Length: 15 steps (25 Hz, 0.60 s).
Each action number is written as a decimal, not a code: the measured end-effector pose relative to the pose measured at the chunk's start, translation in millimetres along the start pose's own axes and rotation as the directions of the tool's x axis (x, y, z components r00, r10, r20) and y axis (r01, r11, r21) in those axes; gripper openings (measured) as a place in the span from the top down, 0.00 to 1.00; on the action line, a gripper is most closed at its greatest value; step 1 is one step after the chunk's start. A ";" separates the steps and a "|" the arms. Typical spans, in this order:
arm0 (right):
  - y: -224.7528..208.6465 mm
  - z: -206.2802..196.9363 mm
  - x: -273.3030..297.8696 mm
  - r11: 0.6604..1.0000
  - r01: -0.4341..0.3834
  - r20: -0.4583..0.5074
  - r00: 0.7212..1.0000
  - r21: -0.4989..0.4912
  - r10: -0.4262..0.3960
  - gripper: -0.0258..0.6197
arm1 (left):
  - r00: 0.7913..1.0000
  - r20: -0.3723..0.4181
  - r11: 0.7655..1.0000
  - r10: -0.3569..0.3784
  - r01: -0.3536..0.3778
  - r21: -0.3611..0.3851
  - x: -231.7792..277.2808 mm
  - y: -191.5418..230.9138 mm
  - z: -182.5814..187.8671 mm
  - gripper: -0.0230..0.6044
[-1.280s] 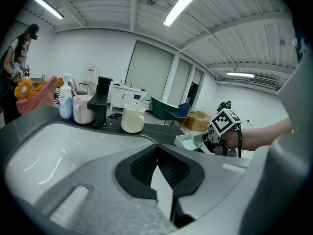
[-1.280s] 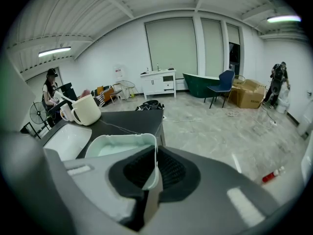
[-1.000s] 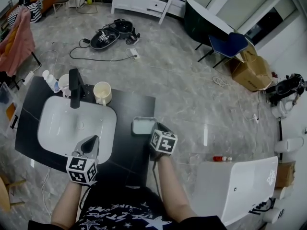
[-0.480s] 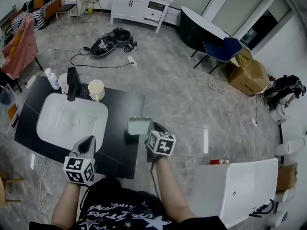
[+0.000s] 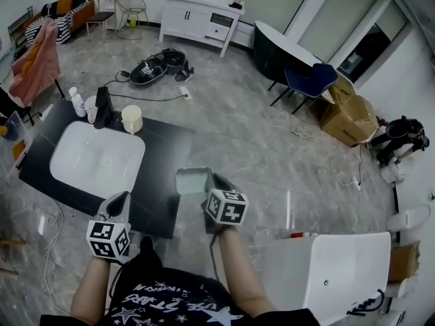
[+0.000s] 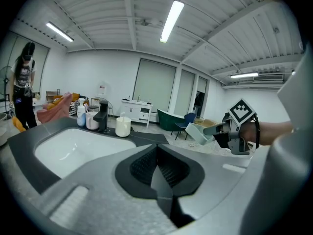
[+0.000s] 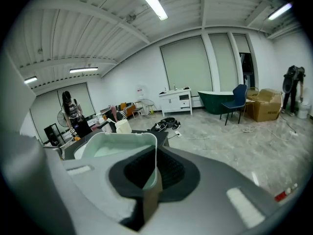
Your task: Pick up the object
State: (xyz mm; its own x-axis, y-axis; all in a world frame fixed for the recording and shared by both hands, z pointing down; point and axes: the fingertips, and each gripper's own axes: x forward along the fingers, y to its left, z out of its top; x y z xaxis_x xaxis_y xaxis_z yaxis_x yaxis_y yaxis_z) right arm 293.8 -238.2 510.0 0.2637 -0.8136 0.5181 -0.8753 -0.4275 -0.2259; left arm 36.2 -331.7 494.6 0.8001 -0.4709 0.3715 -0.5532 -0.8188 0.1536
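Right gripper (image 5: 206, 182) is clamped on the near wall of a pale green tray (image 5: 190, 179); in the right gripper view the jaws pinch the thin rim of the tray (image 7: 117, 143) between the pads, and the rest of the tray sticks out ahead of the right gripper (image 7: 152, 184), open side up. The tray is in the air by the right edge of the black counter (image 5: 166, 148); the left gripper view shows the tray (image 6: 198, 132) lifted clear of the counter top, tilted, with the right gripper (image 6: 221, 130) behind it. Left gripper (image 5: 121, 200) hovers over the front edge of the counter, just beside the white sink basin (image 5: 95, 160); its jaws are closed together with nothing between them, as seen in the left gripper (image 6: 159, 176) view. At the back of the counter stand a black faucet (image 5: 103, 107), a cream mug (image 5: 132, 119) and small bottles (image 5: 76, 102). Farther off on the marble floor are a blue chair (image 5: 309, 80), a cardboard box (image 5: 346, 117) and a white cabinet (image 5: 204, 15).
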 end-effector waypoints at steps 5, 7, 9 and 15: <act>-3.6 -11.4 -22.7 0.999 -0.045 -0.003 0.999 -0.023 0.045 0.94 | 0.999 0.015 0.999 0.040 -0.040 -0.015 -24.3 -25.6 -13.9 0.95; -2.1 -14.9 -30.2 0.997 -0.069 -0.004 0.998 -0.038 0.069 0.94 | 0.998 0.024 0.998 0.062 -0.061 -0.020 -34.2 -32.9 -18.1 0.95; -0.4 -18.9 -39.3 0.994 -0.092 -0.006 0.996 -0.055 0.092 0.94 | 0.996 0.032 0.996 0.084 -0.083 -0.026 -44.9 -40.1 -22.4 0.95; 2.6 -37.8 -69.9 0.983 -0.155 -0.012 0.988 -0.101 0.154 0.94 | 0.989 0.055 0.990 0.141 -0.139 -0.039 -80.0 -63.4 -40.9 0.95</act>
State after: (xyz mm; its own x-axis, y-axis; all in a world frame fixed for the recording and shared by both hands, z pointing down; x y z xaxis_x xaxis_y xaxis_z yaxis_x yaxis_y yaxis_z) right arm 257.8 -167.5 504.3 0.1207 -0.8649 0.4872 -0.9421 -0.2545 -0.2184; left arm -2.3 -228.6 492.6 0.7259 -0.5989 0.3382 -0.6674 -0.7321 0.1362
